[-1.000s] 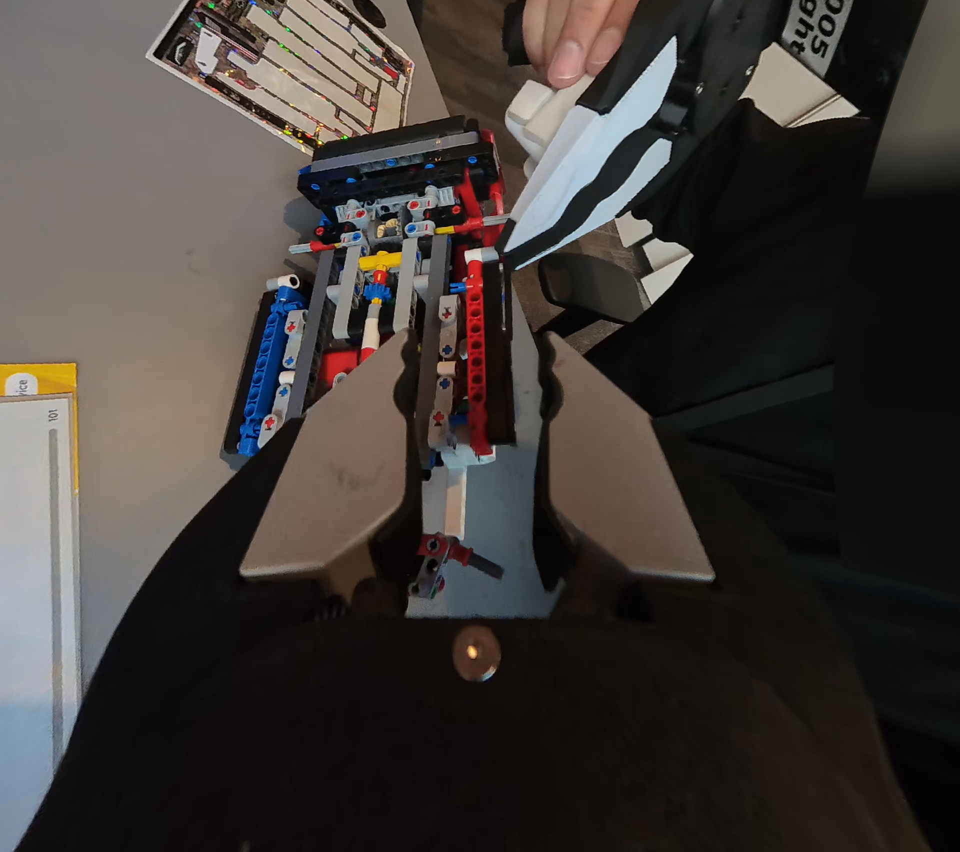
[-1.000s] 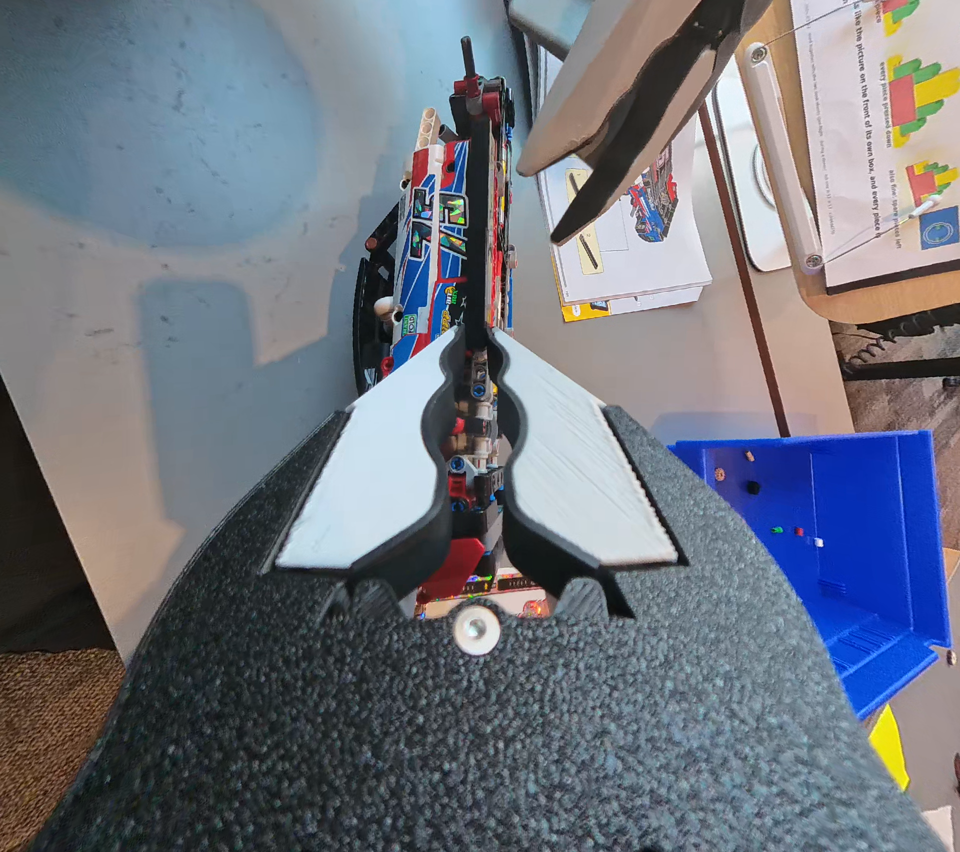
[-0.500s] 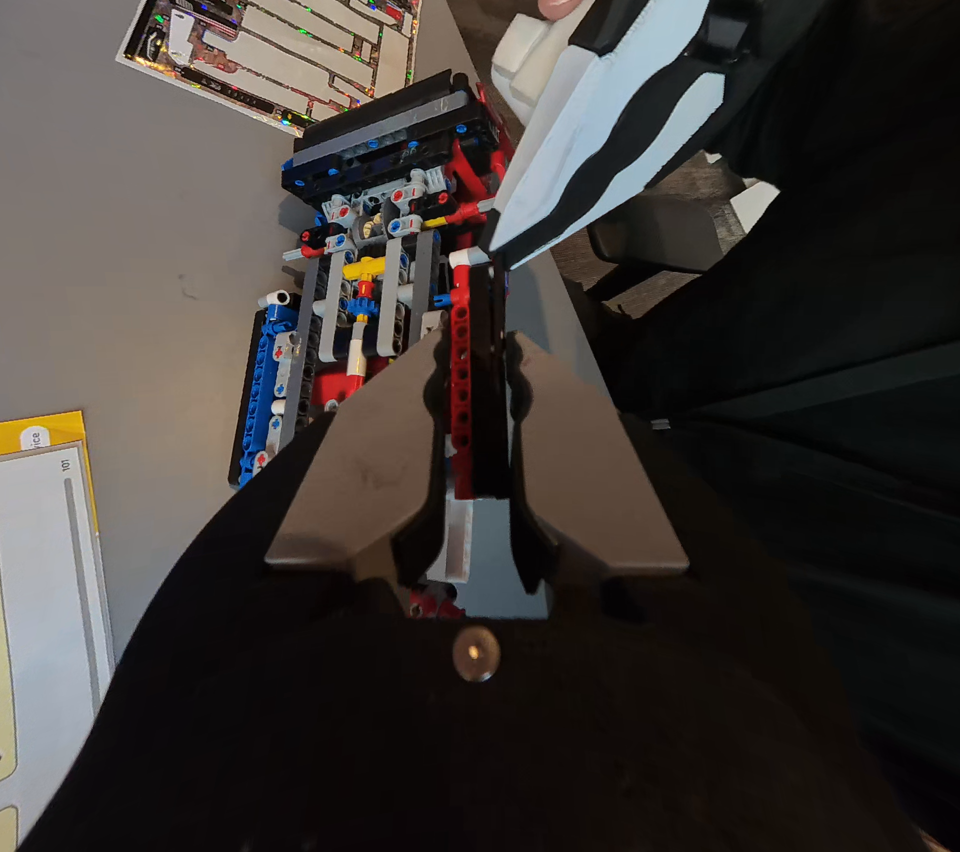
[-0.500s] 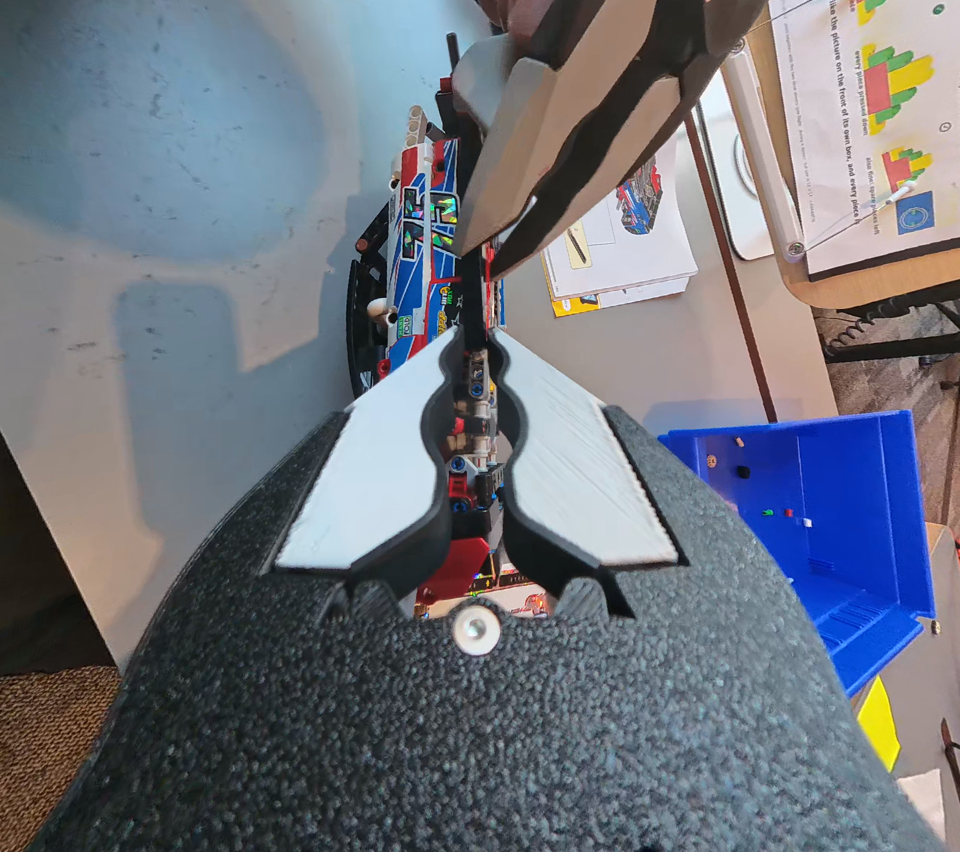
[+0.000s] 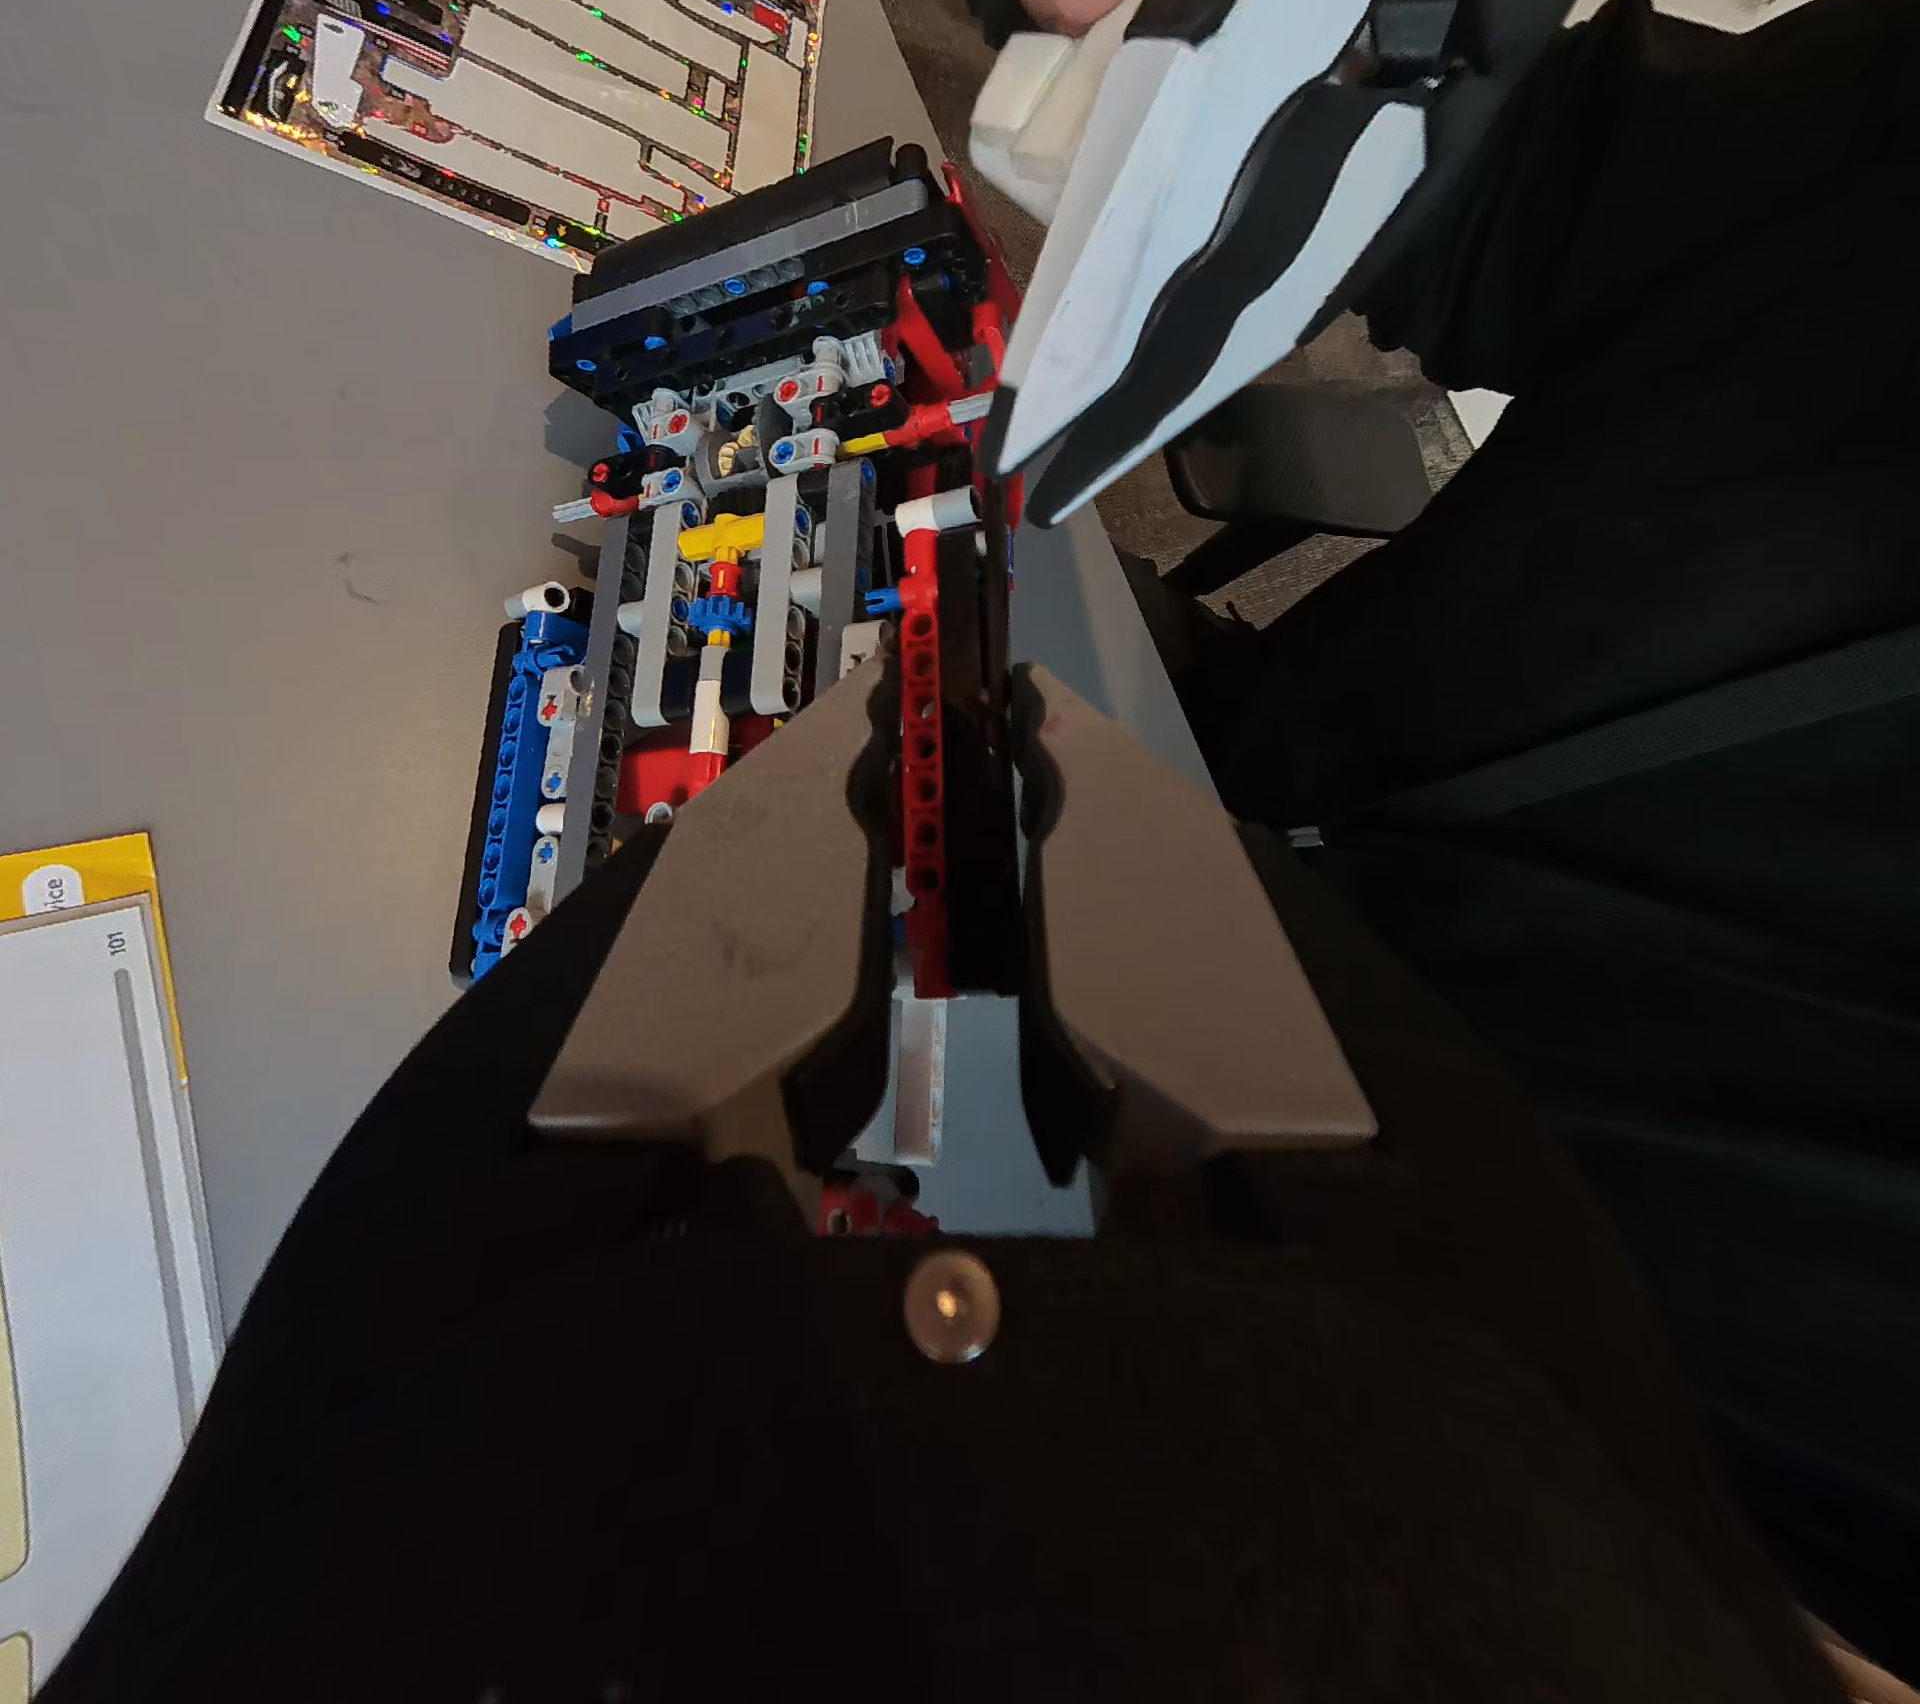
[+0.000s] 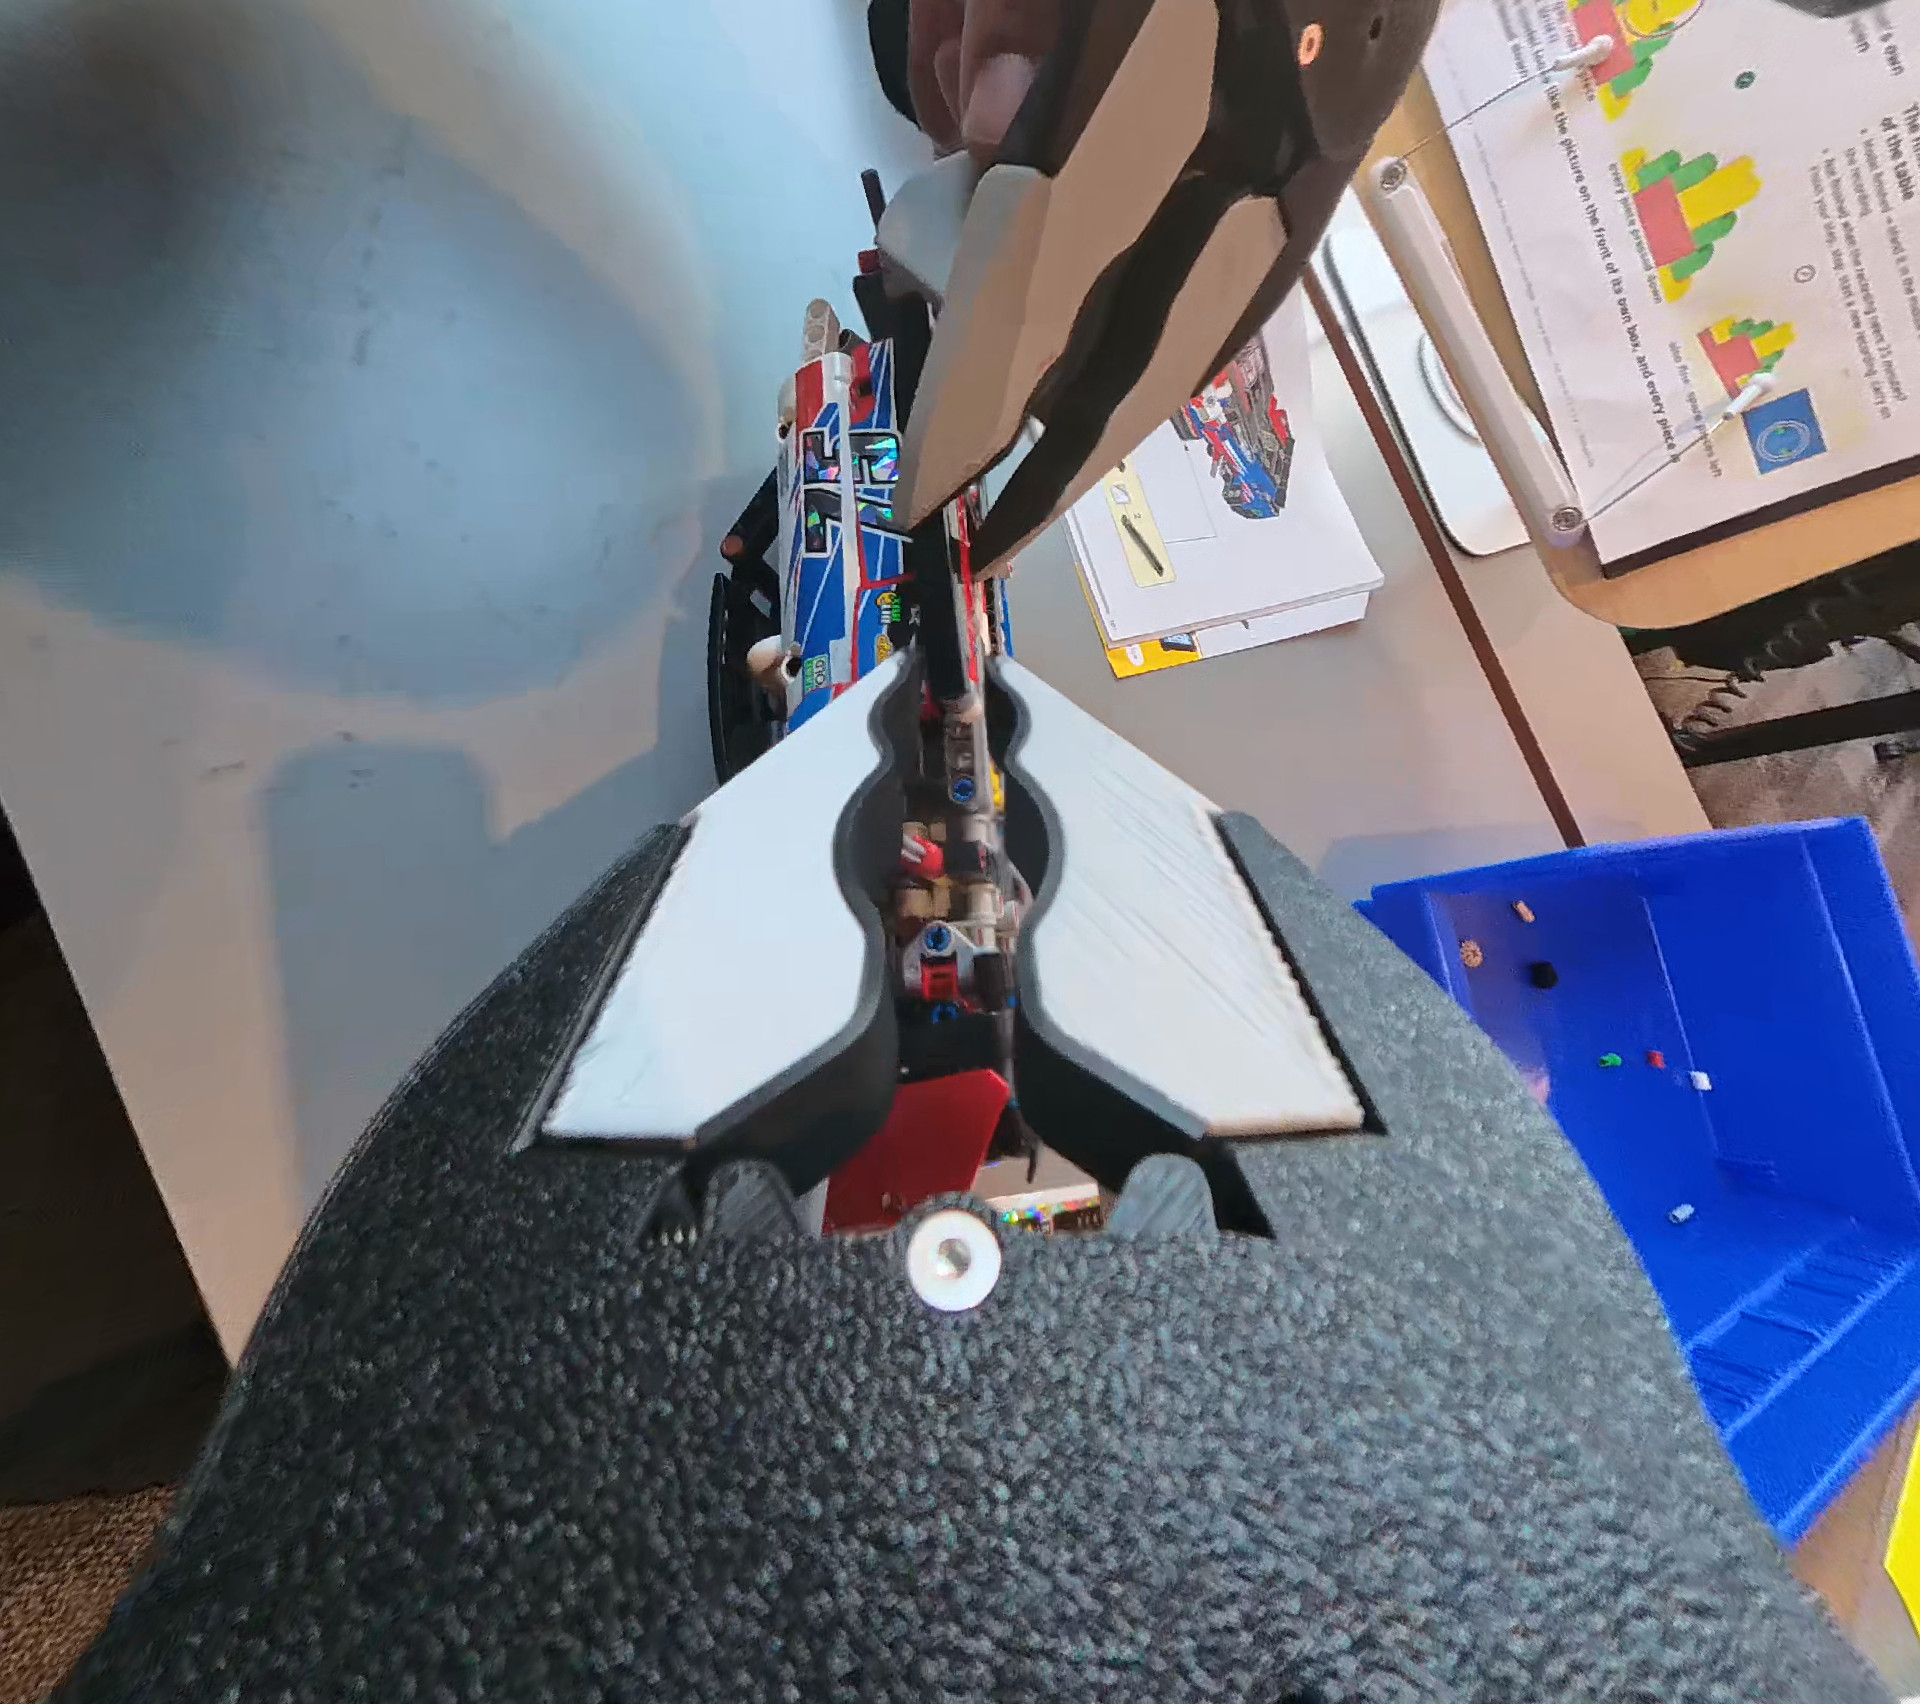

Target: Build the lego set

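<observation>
Model lies on its side on counter, its red-and-black side wall clamped between my left hand-held gripper and, farther along, my right hand-held gripper. Risk: uneven squeeze pops beams loose. Only right view shows blue bin beside me.

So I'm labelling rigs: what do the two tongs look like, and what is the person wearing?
Left tongs: smooth black housing, flat grey fingers with wavy black pads, brass-coloured screw. Right tongs: pebbled black housing, ridged white fingers, black pads, silver screw. Each carries a small label. The sleeve is black.
</observation>
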